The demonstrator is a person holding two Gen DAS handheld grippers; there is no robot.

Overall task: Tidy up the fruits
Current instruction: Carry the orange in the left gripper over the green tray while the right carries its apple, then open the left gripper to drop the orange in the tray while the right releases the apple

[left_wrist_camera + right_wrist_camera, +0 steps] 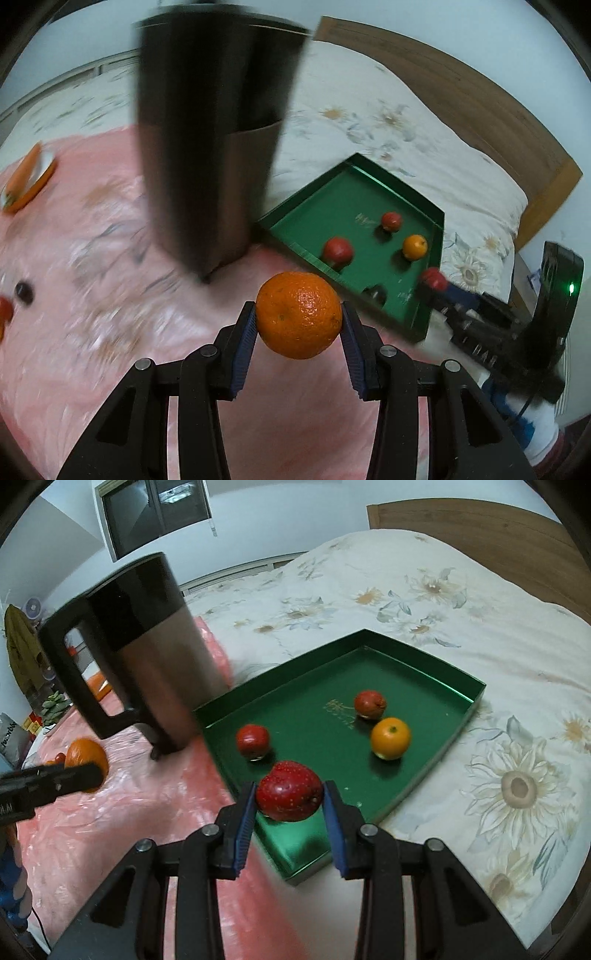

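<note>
In the left wrist view, my left gripper [299, 315] is closed on an orange [299, 315]. The fruit is nearly round, so I cannot name a long axis. My two blue pads press it from the left and the right side, and it sits at the very tips of my fingers, in the lower middle of the frame, above the pink cover [92, 258]. A tall dark jug [210, 147] stands in the upper middle, blurred. To the right of it lies the green tray [306, 206] on the flowered bedspread [424, 147]. Inside the tray I see two red fruits [338, 250] and one small orange fruit [414, 247]. At the tray's lower right edge my right gripper [436, 282] comes in and carries a red fruit.

In the right wrist view, my right gripper [290, 795] is closed on a red apple [289, 795]. The apple is a little wider than tall, and its wide side runs from pad to pad, left to right in the frame. It sits between my fingertips, over the near edge of the tray [424, 775]. Deeper in the tray two red fruits [253, 740] and an orange one [390, 737] rest apart from each other. The jug [147, 646], its handle to the left, stands at the upper left on the pink cover. At the left edge my left gripper [88, 771] holds the orange [83, 755].
</note>
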